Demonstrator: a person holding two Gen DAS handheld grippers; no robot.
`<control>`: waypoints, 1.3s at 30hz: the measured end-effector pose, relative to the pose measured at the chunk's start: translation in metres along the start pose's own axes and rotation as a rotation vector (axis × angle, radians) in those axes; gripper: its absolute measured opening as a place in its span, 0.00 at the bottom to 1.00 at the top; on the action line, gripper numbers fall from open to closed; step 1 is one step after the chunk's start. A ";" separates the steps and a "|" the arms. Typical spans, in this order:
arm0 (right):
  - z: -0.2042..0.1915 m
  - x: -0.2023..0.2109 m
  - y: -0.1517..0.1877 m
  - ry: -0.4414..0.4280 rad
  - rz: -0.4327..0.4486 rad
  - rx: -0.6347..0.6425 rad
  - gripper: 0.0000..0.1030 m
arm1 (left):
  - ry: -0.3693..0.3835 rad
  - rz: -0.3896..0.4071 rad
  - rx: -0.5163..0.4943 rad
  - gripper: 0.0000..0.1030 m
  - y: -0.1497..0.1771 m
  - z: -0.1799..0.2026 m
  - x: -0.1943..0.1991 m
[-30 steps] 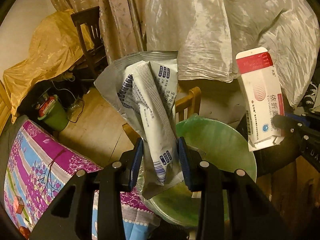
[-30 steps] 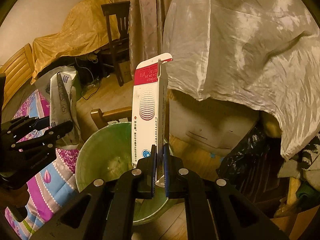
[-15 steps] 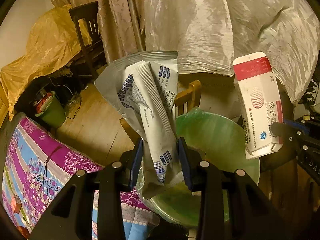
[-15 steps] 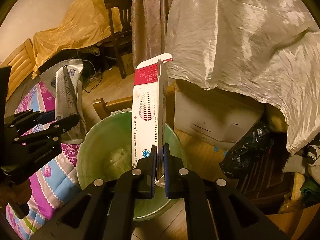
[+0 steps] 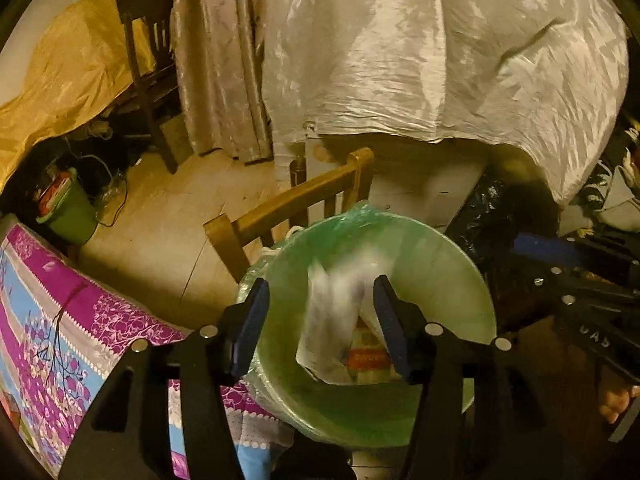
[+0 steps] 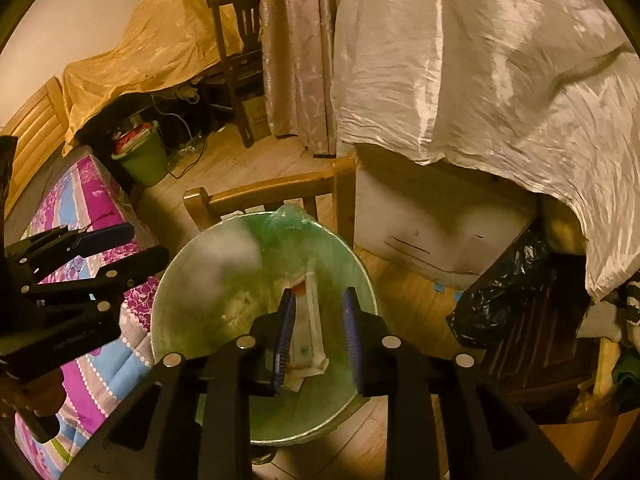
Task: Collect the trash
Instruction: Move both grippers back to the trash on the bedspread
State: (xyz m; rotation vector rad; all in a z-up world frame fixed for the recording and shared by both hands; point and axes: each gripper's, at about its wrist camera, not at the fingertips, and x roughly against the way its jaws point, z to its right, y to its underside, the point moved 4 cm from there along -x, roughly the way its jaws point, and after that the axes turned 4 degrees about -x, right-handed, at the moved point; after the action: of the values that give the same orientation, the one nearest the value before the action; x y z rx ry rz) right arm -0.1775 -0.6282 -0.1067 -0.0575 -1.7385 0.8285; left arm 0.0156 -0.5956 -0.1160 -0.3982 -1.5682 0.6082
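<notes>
A green-lined trash bin (image 5: 448, 264) stands below both grippers; it also shows in the right wrist view (image 6: 188, 264). My left gripper (image 5: 320, 324) is open above the bin, and the silver-white wrapper (image 5: 332, 320) is blurred, falling between its fingers into the bin. My right gripper (image 6: 318, 328) is open above the bin, and the white-and-red medicine box (image 6: 310, 328) drops between its fingers. The left gripper shows in the right wrist view (image 6: 108, 252), and the right gripper's body shows in the left wrist view (image 5: 580, 292).
A wooden chair back (image 5: 288, 200) stands just behind the bin. A bed with a purple floral cover (image 5: 52, 320) lies to the left. A white draped sheet (image 5: 440, 48) hangs behind, a black bag (image 6: 508, 280) to the right, a small green bucket (image 6: 144, 160) far left.
Both grippers have opened over the bin. The wrapper has left the left gripper and the medicine box has left the right gripper; both are falling into the bin.
</notes>
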 end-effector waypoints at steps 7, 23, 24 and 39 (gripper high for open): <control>-0.002 0.008 -0.002 -0.022 0.052 -0.021 0.25 | -0.035 0.011 0.063 0.50 0.012 -0.014 0.005; -0.171 0.069 0.038 -0.162 0.447 0.244 0.33 | -0.464 0.083 0.493 0.54 0.169 -0.143 0.103; -0.190 0.071 0.045 -0.190 0.447 0.280 0.34 | -0.487 0.081 0.529 0.54 0.185 -0.153 0.113; -0.419 0.084 0.175 -0.548 0.210 0.663 0.44 | -0.723 -0.026 1.126 0.54 0.459 -0.221 0.241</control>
State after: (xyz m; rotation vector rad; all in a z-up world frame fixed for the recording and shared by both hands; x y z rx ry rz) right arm 0.0905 -0.2530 -0.0920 0.4781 -1.8792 1.6557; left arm 0.1625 -0.0575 -0.1940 0.7670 -1.5919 1.5909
